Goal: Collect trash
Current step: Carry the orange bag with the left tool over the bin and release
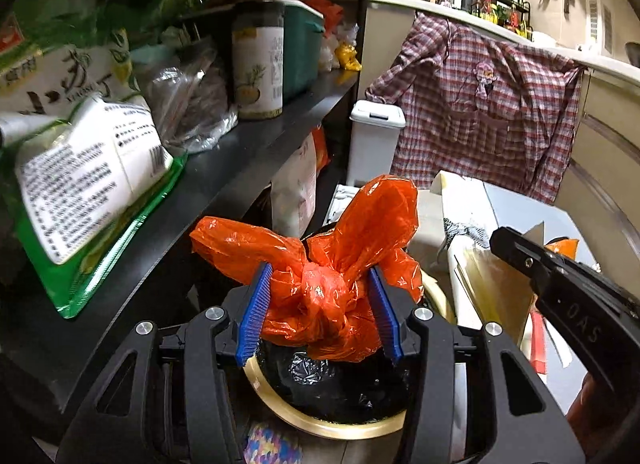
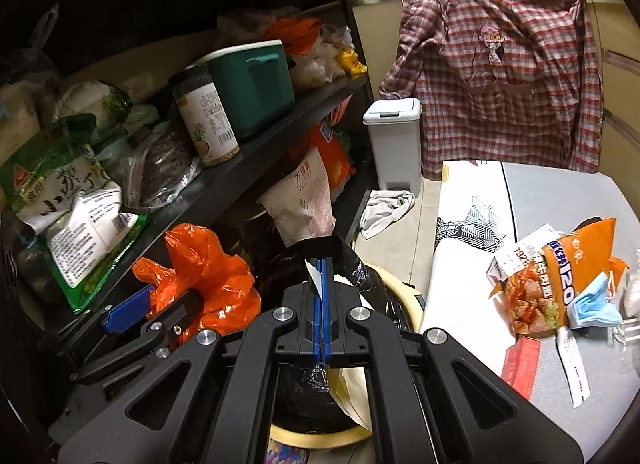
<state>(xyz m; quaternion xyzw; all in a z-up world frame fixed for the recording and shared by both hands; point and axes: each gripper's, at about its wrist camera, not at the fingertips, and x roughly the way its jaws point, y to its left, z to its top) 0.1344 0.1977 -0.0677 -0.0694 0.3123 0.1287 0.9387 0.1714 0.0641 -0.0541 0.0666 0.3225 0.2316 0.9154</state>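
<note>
Left gripper (image 1: 320, 312), nearest the lens: blue pads pressed in on a knotted, crumpled orange plastic bag (image 1: 320, 264), held just above the mouth of a round, cream-rimmed bin lined with black plastic (image 1: 340, 430). Bag not yet released; it looks to be on its way in. Right gripper (image 2: 322, 304): pads pressed together on a thin white scrap of paper (image 2: 316, 278), over the same bin (image 2: 400, 288); the scrap is not yet dropped either. Left to collect, by my reading: on the grey table (image 2: 560, 192) to the right lie an orange printed snack wrapper (image 2: 560, 288), a light blue face mask (image 2: 596, 304), a red flat packet (image 2: 520, 360) and white paper slips (image 2: 574, 364). Judgement: task mid-way, two pieces about to go in, the table litter untouched. The black shelf's (image 1: 256, 144) food packets look like stores, not trash.
</note>
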